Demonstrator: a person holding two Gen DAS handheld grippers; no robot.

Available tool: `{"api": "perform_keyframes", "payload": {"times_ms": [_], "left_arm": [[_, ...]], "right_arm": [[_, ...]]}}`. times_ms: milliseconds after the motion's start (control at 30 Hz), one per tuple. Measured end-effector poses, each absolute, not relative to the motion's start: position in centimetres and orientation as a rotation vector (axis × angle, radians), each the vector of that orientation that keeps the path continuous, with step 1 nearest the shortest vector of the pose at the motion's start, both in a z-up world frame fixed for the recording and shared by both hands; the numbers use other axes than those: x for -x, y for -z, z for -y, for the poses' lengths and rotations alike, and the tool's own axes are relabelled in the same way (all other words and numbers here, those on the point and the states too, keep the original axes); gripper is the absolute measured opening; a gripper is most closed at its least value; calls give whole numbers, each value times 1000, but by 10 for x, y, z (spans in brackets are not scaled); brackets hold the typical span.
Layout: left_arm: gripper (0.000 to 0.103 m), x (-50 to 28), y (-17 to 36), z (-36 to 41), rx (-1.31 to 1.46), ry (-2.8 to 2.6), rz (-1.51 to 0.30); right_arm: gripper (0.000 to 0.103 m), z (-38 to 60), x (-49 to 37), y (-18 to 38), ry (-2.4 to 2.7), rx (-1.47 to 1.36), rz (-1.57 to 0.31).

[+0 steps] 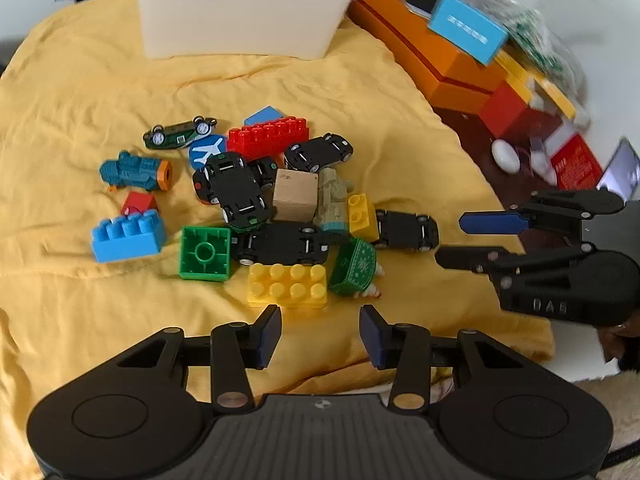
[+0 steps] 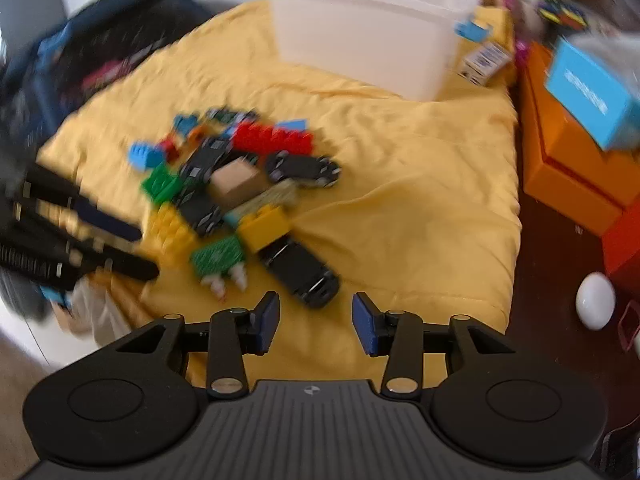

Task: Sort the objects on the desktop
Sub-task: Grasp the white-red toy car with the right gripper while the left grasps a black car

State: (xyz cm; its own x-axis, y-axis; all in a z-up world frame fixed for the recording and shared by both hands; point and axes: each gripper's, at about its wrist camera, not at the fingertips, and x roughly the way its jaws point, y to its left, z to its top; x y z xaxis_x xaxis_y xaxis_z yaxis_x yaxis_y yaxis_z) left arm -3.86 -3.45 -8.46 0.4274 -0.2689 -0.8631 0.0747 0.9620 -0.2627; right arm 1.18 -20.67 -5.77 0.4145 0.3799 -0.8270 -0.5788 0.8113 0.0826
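Soft, even daylight fills both views, with only faint shadows. The left wrist view is fairly sharp at centre and smeared toward one to three o'clock. The right wrist view is motion-blurred throughout, worst near nine o'clock. Fisheye bending curves both rims.

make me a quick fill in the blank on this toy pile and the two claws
1. The toys lie on a ____ cloth.
2. The wooden cube sits between a black toy car and a ____ figure.
3. Both the left claw and the right claw are ____ and hold nothing.
4. The white bin stands ____ the pile, away from the claws.

Missing words: yellow; beige; open; behind
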Motion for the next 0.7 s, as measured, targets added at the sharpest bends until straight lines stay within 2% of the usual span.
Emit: {"api": "perform_keyframes", "payload": {"times_ms": [100, 200, 267, 300, 333, 367, 433, 500, 700], "left_arm": [[49, 30, 90, 33, 269, 175, -1104], [49, 15, 97, 34, 287, 120, -1117], [48, 10, 101, 33, 283, 92, -1121], [44, 10, 101, 30, 279, 78, -1111], [34, 9, 100, 27, 269, 49, -1106], [31, 9, 101, 22, 259, 12, -1110], [31, 9, 102, 9, 275, -17, -1111], [33, 6, 103, 1, 253, -42, -1104], [33, 0, 101, -12, 8, -94, -1113]], "right_arm": [[45, 214, -32, 64, -636, 125, -1012], [46, 207, -44, 77, -667, 136, -1043], [46, 203, -45, 84, -701, 151, -1049], [45, 202, -44, 86, -724, 151, -1052], [43, 201, -42, 88, -736, 156, -1051], [37, 200, -40, 87, -754, 165, -1047], [23, 196, -34, 83, -797, 208, -1030], [18, 192, -26, 80, -836, 258, -1016], [18, 195, -20, 74, -740, 355, -950]]}}
